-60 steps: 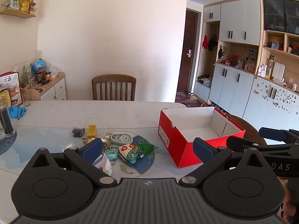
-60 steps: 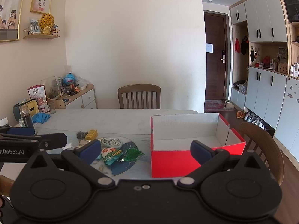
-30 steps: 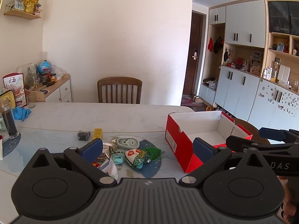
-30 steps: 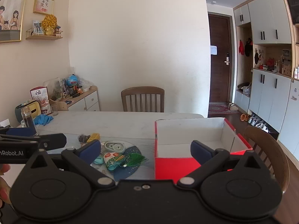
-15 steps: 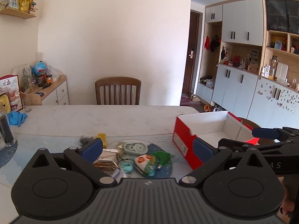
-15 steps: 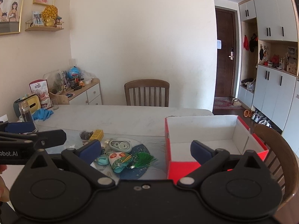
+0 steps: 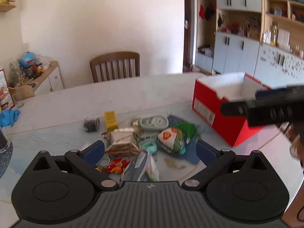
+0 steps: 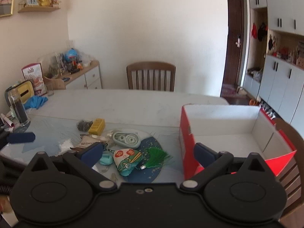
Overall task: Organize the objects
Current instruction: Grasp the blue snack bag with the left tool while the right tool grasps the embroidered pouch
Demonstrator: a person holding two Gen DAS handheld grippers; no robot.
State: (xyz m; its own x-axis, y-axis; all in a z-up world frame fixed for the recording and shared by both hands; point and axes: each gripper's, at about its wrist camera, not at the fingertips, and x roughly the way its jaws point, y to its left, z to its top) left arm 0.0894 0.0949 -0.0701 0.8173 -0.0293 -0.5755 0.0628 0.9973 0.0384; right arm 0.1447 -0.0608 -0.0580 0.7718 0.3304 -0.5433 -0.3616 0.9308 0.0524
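Observation:
A pile of small objects lies on the table: a colourful pouch with a green tassel (image 7: 172,139) (image 8: 127,161), a grey-green correction tape (image 7: 154,122) (image 8: 126,138), a silver snack packet (image 7: 121,140), a yellow box (image 7: 110,120) (image 8: 96,126) and a dark bundle (image 7: 91,123). An open red shoebox (image 7: 221,102) (image 8: 228,133) with a white inside stands to their right, holding nothing. My left gripper (image 7: 150,150) is open above the near side of the pile. My right gripper (image 8: 148,152) is open, between the pouch and the box.
A wooden chair (image 8: 151,76) stands at the table's far side and another (image 8: 290,152) at the right. A dark jar (image 8: 18,109), blue cloth (image 8: 36,101) and a cluttered sideboard (image 8: 76,72) are at the left. Cabinets line the right wall.
Both grippers have moved forward and down toward the pile; the left view has tilted and swung left. The right gripper now crosses the left view's right edge, higher up. Both stay open.

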